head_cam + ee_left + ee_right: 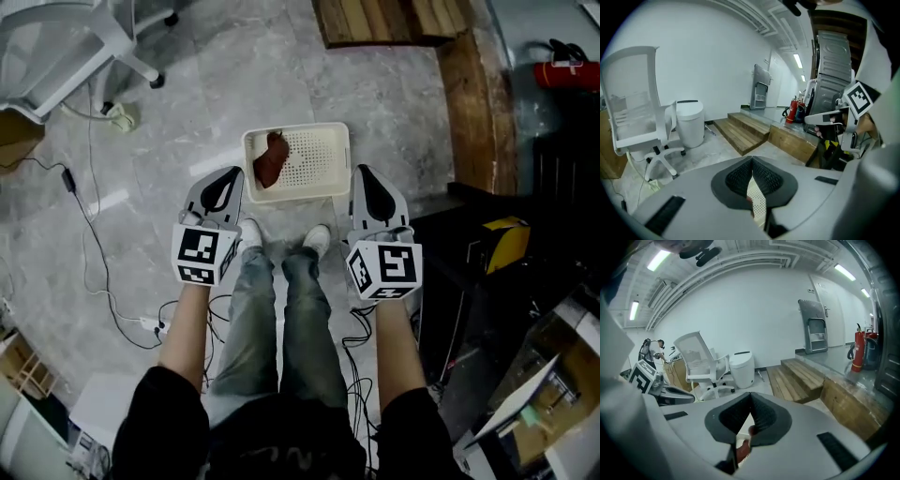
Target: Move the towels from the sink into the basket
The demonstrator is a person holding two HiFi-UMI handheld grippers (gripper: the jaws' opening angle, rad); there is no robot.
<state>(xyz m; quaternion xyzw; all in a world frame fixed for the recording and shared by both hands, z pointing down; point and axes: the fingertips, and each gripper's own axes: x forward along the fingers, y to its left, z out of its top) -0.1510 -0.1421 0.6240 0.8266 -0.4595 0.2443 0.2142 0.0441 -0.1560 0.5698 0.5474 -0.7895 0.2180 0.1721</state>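
Note:
A white perforated basket (330, 159) stands on the grey floor just ahead of my feet. A reddish-brown towel (272, 159) lies in its left part. My left gripper (223, 184) hangs over the basket's left edge, its jaws shut with nothing between them. My right gripper (367, 180) hangs at the basket's right edge, also shut and empty. In the left gripper view the fingertips (752, 162) meet, with the basket (757, 202) below them. In the right gripper view the tips (750, 397) touch and the towel (743, 449) shows beneath. No sink is in view.
A white office chair (66, 42) stands at the far left, with cables (89, 234) trailing over the floor. Wooden steps (384, 19) and a wooden ledge (473, 103) lie ahead to the right. A red fire extinguisher (565, 73) and dark clutter fill the right side. A white bin (690, 123) stands by the wall.

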